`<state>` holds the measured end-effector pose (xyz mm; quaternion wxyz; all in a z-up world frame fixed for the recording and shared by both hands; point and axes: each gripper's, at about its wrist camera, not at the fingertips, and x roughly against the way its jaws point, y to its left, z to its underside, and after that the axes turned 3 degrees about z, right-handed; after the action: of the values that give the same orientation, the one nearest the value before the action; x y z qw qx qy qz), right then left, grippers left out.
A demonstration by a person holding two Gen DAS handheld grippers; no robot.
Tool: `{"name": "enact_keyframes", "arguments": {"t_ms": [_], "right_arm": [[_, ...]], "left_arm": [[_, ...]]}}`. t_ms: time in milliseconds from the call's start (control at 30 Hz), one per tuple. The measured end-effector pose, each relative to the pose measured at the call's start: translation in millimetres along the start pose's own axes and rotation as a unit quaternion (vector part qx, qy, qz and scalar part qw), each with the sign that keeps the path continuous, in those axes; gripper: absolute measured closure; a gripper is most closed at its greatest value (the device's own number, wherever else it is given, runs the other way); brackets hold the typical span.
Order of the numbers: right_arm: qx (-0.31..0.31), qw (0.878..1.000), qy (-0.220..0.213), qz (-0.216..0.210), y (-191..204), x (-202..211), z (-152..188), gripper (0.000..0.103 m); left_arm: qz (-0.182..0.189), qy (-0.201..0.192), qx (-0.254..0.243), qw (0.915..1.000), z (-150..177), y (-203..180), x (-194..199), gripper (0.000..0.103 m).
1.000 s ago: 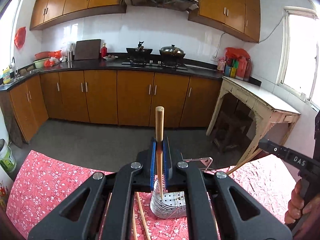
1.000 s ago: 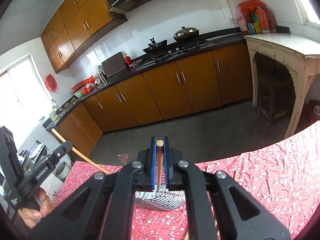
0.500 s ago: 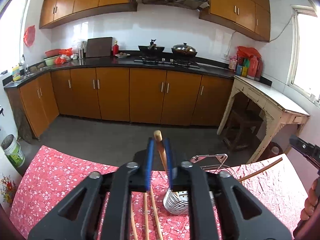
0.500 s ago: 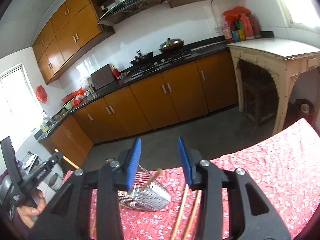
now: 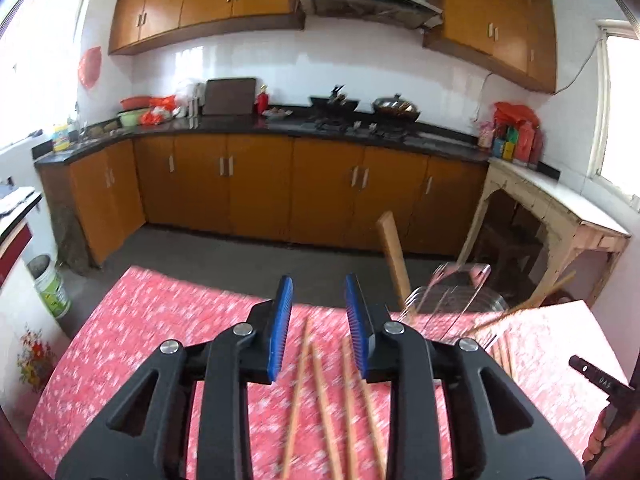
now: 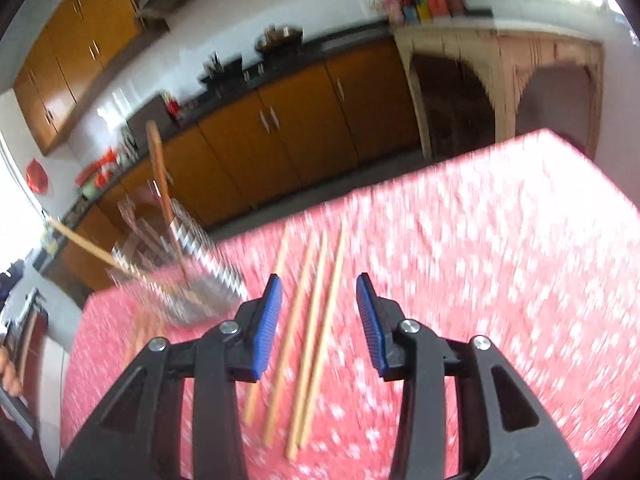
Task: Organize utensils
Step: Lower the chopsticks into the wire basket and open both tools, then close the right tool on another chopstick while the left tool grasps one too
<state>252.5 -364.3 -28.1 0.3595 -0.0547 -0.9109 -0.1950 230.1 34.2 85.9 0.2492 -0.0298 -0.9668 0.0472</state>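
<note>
A slatted metal utensil holder (image 5: 452, 312) stands on the red flowered tablecloth (image 5: 160, 340). One wooden chopstick (image 5: 394, 260) stands upright in it and another (image 5: 532, 300) leans out to the right. My left gripper (image 5: 318, 304) is to the holder's left, its jaws opening with nothing pressed between them. Several loose chopsticks (image 5: 328, 400) lie on the cloth below it. In the right wrist view my right gripper (image 6: 318, 292) is open over several loose chopsticks (image 6: 312, 320). There the holder (image 6: 188, 280) with its two sticks is to the left.
The cloth's far edge (image 6: 440, 172) drops to a grey floor. Orange cabinets (image 5: 260, 188) line the back wall. A worn white side table (image 5: 560, 216) stands at the right and a bucket (image 5: 48, 284) at the left. A hand (image 5: 600, 440) shows at the lower right.
Both grippers let go of the chopsticks they held over the holder and opened. The left slid left of the holder. The right sank toward the loose chopsticks on the cloth.
</note>
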Motion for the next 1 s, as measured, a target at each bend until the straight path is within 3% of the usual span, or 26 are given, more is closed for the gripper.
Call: {"name": "enact_keyframes", "arguments": {"t_ms": [167, 300, 467, 600, 767, 1000], "right_arm": [[0.016, 0.998, 0.06, 0.009, 7, -39, 43, 0.076], [0.033, 0.996, 0.084, 0.025, 15, -59, 66, 0.081], [0.066, 0.994, 0.07, 0.052, 27, -65, 73, 0.082], [0.103, 0.989, 0.059, 0.088, 40, -66, 76, 0.094], [0.067, 0.989, 0.052, 0.12, 16, -61, 71, 0.095], [0.061, 0.991, 0.048, 0.113, 7, -57, 69, 0.095]], "left_arm": [[-0.036, 0.035, -0.006, 0.9987, 44, 26, -16, 0.075], [-0.053, 0.071, -0.008, 0.9961, 77, 42, -30, 0.075], [-0.047, 0.107, 0.005, 0.9931, 109, 56, -43, 0.075], [-0.035, 0.128, 0.002, 0.9911, 129, 59, -51, 0.075], [-0.008, 0.147, -0.008, 0.9891, 145, 55, -55, 0.075], [0.016, 0.175, -0.019, 0.9843, 164, 42, -63, 0.075]]}}
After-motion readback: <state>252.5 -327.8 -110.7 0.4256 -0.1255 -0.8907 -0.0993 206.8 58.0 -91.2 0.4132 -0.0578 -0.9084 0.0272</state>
